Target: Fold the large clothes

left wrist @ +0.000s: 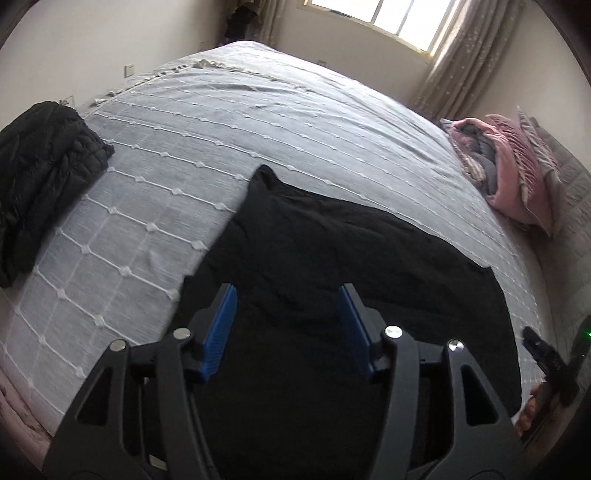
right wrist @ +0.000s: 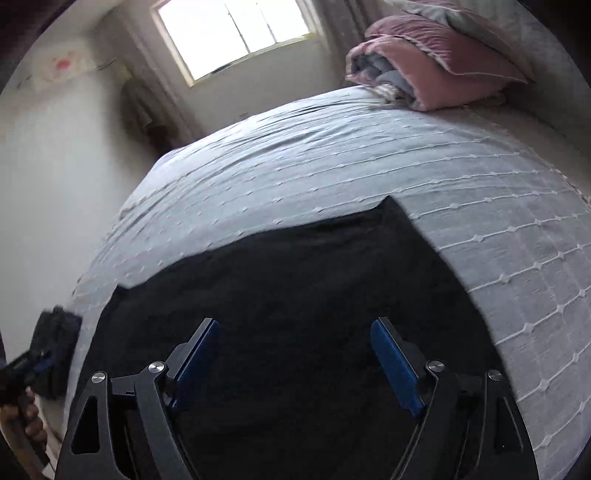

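Left wrist view: the left gripper [left wrist: 288, 295] was held above the near edge of a bed [left wrist: 229, 140] covered in a pale grey bedspread with a raised white grid. Its jaws stood apart, blue pads [left wrist: 221, 325] clear of the cloth, with nothing between them. Directly below and ahead lay the task item, a black garment [left wrist: 351, 258], spread fairly flat across the near part of the bed, one corner peaking toward the middle of the bed. A second dark item, a black quilted jacket [left wrist: 44, 177], lay bunched at the left edge of the bed, well apart from the black garment. A folded pink quilt [left wrist: 513, 177] sat at the far right corner. A window [left wrist: 388, 18] with a curtain [left wrist: 461, 62] showed in the far wall. At the right margin part of the right gripper [left wrist: 550, 362] and a hand [left wrist: 532, 410] on it were visible.

Right wrist view: the right gripper [right wrist: 293, 339] hung over the same black garment [right wrist: 295, 266], jaws wide open, pads [right wrist: 395, 365] not touching the fabric, nothing held. The garment lay on the bed [right wrist: 369, 155] at its near edge, its far corner on the right pointed. The pink quilt [right wrist: 436, 62] rested at the far end, beneath the window [right wrist: 236, 33]. The left gripper [right wrist: 33, 362] appeared blurred at the left margin, a hand [right wrist: 29, 417] gripping it
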`<state>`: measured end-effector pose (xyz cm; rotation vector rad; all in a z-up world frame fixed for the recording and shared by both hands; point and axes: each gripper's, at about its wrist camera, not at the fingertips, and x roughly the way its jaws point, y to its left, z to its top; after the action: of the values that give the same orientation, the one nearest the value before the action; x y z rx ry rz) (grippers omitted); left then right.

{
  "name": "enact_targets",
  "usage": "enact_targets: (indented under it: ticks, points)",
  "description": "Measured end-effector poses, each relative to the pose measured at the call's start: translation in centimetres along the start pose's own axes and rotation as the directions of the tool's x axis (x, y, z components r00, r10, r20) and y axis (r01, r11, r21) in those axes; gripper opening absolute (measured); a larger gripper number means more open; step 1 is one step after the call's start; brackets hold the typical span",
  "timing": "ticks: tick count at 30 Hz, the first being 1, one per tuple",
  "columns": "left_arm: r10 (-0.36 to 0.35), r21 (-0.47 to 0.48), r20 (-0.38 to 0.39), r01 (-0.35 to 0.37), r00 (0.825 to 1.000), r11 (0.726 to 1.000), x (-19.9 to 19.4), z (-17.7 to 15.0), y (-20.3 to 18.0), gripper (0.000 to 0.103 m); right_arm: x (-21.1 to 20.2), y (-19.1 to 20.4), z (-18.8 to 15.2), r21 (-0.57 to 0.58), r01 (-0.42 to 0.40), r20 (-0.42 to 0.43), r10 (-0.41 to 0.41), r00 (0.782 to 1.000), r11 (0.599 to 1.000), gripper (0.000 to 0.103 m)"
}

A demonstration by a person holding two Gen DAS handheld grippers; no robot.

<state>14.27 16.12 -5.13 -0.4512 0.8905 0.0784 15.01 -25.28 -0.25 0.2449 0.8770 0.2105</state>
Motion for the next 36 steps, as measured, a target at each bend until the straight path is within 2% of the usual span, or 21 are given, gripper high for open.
enact_targets:
  ticks: [4,6,9,10,11,12,14,16,18,20,22,25,26,28,29,30,31,33,36]
  points:
    - [-0.099,0.085,-0.029,0.101,0.995,0.991,0.0,-5.6,-4.4,0.058,1.4,8.3,-6.8,-0.218,-0.076,-0.076,0.060,0.995,0.973,0.085]
    - [-0.112,0.126,-0.047,0.117,0.993,0.985,1.4,-7.5,-5.9,0.058,2.1,10.9,-9.1,-0.329,-0.038,-0.064,0.018,0.998,0.944,0.085]
    - [-0.030,0.131,-0.044,0.035,0.999,0.991,4.0,-8.7,-5.0,0.058,4.0,11.1,-10.5,-0.384,0.021,-0.050,-0.044,0.998,0.923,0.085]
    - [0.015,0.112,-0.061,-0.008,0.998,0.994,5.3,-8.9,-3.7,0.058,4.8,10.5,-10.7,-0.383,0.012,-0.070,-0.042,0.997,0.924,0.085]
    - [0.041,0.098,-0.071,-0.034,0.997,0.995,6.2,-9.0,-2.5,0.058,5.4,9.7,-10.7,-0.377,-0.021,-0.093,-0.016,0.996,0.926,0.085]
    - [0.039,0.090,-0.070,-0.033,0.997,0.995,6.4,-9.0,-1.6,0.053,5.7,8.8,-10.4,-0.371,-0.044,-0.103,0.006,0.995,0.928,0.086]
    - [0.029,0.075,-0.056,-0.025,0.998,0.997,5.5,-8.4,-0.4,0.052,5.6,7.3,-9.5,-0.356,0.010,-0.086,-0.044,0.995,0.934,0.086]
    - [0.063,0.086,-0.018,-0.061,0.998,0.994,4.3,-8.2,0.5,0.052,5.3,5.2,-8.6,-0.316,0.067,-0.074,-0.095,0.993,0.946,0.086]
    - [0.129,0.085,0.007,-0.129,0.992,0.988,3.6,-8.1,1.7,0.053,5.0,1.7,-7.5,-0.233,0.112,-0.095,-0.137,0.986,0.966,0.086]
    - [0.153,0.052,0.011,-0.154,0.988,0.987,3.2,-7.9,3.1,0.053,4.4,-1.4,-6.7,-0.159,0.142,-0.109,-0.161,0.981,0.977,0.086]
    - [0.176,0.008,0.006,-0.176,0.984,0.984,3.0,-7.9,4.7,0.053,3.3,-4.2,-6.1,-0.076,0.150,-0.112,-0.158,0.981,0.986,0.086]
    - [0.223,-0.004,-0.006,-0.223,0.975,0.975,3.2,-8.1,6.0,0.053,1.7,-8.5,-5.4,0.041,0.107,-0.114,-0.102,0.988,0.993,0.086]
    - [0.229,-0.001,-0.012,-0.229,0.973,0.974,3.4,-8.3,6.1,0.053,1.5,-9.6,-5.3,0.066,0.131,-0.113,-0.123,0.986,0.989,0.086]
    - [0.222,-0.015,-0.036,-0.222,0.974,0.975,4.0,-8.4,6.7,0.055,1.9,-10.7,-5.4,0.060,0.215,-0.114,-0.207,0.972,0.975,0.086]
    - [0.223,-0.018,-0.042,-0.224,0.974,0.974,4.2,-8.7,6.8,0.055,2.7,-11.1,-5.6,0.055,0.265,-0.139,-0.256,0.957,0.963,0.086]
    - [0.227,-0.023,-0.046,-0.228,0.973,0.973,4.5,-8.5,6.8,0.056,4.3,-11.9,-6.0,0.079,0.267,-0.192,-0.248,0.950,0.961,0.087]
    - [0.227,-0.033,-0.048,-0.229,0.973,0.973,4.4,-8.5,7.0,0.057,5.2,-12.5,-6.1,0.127,0.237,-0.215,-0.207,0.955,0.963,0.091]
    - [0.211,-0.068,-0.051,-0.214,0.976,0.975,4.0,-8.5,7.4,0.057,5.4,-12.3,-5.2,0.111,0.236,-0.195,-0.211,0.958,0.966,0.090]
    - [0.202,-0.133,-0.024,-0.203,0.979,0.970,2.4,-8.4,8.3,0.057,3.4,-11.5,-4.8,0.129,0.287,-0.114,-0.273,0.955,0.949,0.089]
